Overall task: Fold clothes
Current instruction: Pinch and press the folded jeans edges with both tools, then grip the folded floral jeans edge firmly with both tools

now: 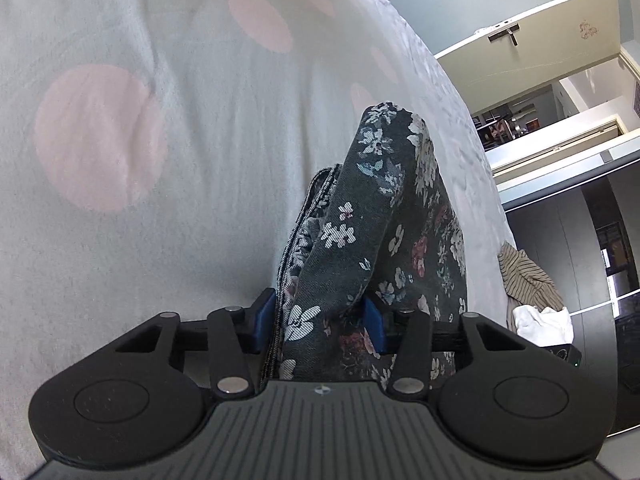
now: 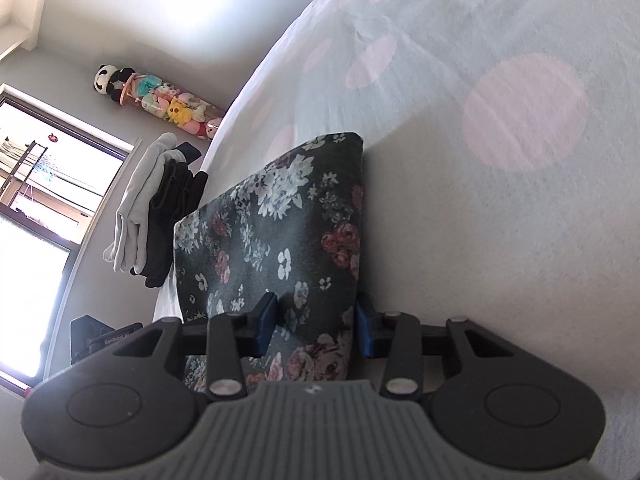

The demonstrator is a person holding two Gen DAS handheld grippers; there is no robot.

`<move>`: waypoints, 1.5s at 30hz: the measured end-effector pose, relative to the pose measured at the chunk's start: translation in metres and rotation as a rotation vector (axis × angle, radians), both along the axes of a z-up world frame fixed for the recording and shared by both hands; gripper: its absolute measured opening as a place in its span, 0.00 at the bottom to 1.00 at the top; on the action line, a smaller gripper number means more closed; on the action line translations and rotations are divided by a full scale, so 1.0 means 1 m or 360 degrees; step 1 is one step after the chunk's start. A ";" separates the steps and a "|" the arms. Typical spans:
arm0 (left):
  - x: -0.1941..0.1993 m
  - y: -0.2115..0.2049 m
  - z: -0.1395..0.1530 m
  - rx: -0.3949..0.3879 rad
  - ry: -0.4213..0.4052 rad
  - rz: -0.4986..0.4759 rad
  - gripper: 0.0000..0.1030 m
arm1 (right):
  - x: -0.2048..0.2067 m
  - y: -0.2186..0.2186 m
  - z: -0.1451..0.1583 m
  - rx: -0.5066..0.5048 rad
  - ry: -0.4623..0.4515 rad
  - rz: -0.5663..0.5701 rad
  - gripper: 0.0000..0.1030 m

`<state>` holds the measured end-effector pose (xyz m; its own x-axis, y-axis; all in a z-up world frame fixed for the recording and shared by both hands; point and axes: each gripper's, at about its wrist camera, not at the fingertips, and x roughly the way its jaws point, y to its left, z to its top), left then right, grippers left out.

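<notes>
A dark floral garment rises in a folded bundle from the pale bedcover with pink dots. Its near end fills the gap between the blue pads of my left gripper, which is shut on it. In the right wrist view the same floral garment stands as a flat folded panel over the bedcover. My right gripper is shut on its near right corner, with cloth spilling past the left pad. The garment's underside is hidden.
A striped garment and a white cloth lie past the bed's right edge, near a doorway. A pile of white and black clothes sits at the bed's left edge. Plush toys and a window lie beyond.
</notes>
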<state>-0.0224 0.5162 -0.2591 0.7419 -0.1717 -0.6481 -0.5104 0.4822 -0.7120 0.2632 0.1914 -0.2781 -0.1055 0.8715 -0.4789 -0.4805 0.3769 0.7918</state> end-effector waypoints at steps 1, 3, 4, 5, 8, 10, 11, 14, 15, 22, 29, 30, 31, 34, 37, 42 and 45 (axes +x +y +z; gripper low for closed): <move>0.000 0.001 -0.001 -0.0011 -0.0003 -0.0003 0.48 | 0.000 0.000 -0.001 0.0003 -0.0002 0.0000 0.42; 0.000 0.002 -0.003 -0.0027 -0.0009 -0.0008 0.47 | 0.000 0.000 -0.001 0.0005 -0.0001 -0.0002 0.42; 0.000 0.003 -0.004 -0.0034 -0.0012 -0.0010 0.46 | 0.000 -0.001 -0.002 0.0006 0.0002 -0.0004 0.42; -0.001 0.003 -0.004 -0.0040 -0.0017 -0.0012 0.46 | 0.000 -0.001 -0.003 0.0009 0.0007 -0.0006 0.42; -0.002 0.006 -0.007 -0.0065 -0.0035 -0.0017 0.44 | 0.002 -0.001 -0.006 0.0027 0.0044 -0.0015 0.42; -0.003 0.007 -0.009 -0.0097 -0.0055 -0.0014 0.43 | 0.003 -0.002 -0.006 0.0033 0.0058 -0.0019 0.42; -0.004 0.007 -0.010 -0.0114 -0.0065 -0.0012 0.43 | 0.003 -0.001 -0.006 0.0033 0.0056 -0.0019 0.42; -0.009 0.011 -0.014 -0.0166 -0.0090 -0.0005 0.42 | 0.003 -0.001 -0.006 0.0034 0.0052 -0.0021 0.42; -0.009 0.013 -0.015 -0.0178 -0.0088 -0.0007 0.42 | 0.003 -0.001 -0.006 0.0035 0.0050 -0.0021 0.42; -0.014 0.020 -0.013 -0.0214 -0.0026 -0.0063 0.43 | 0.002 -0.003 -0.006 0.0046 0.0043 -0.0018 0.42; -0.010 0.017 -0.018 -0.0196 -0.0008 -0.0065 0.44 | 0.002 -0.002 -0.006 0.0042 0.0038 -0.0019 0.42; -0.008 0.016 -0.018 -0.0185 -0.0010 -0.0066 0.46 | 0.002 -0.002 -0.006 0.0042 0.0038 -0.0019 0.42; -0.007 0.015 -0.018 -0.0175 -0.0013 -0.0067 0.46 | 0.002 -0.002 -0.006 0.0042 0.0038 -0.0019 0.42; -0.008 0.012 -0.016 -0.0152 -0.0034 -0.0062 0.46 | 0.002 -0.001 -0.007 0.0042 0.0042 -0.0020 0.42; -0.010 0.009 -0.013 -0.0116 -0.0053 -0.0054 0.44 | 0.002 -0.002 -0.007 0.0042 0.0054 -0.0030 0.37; -0.015 0.003 -0.008 -0.0059 -0.0093 -0.0031 0.39 | 0.002 -0.005 -0.008 0.0074 0.0098 -0.0056 0.24; -0.020 0.000 -0.004 -0.0047 -0.0131 0.0000 0.33 | 0.000 -0.005 -0.005 0.0095 0.0099 -0.0063 0.19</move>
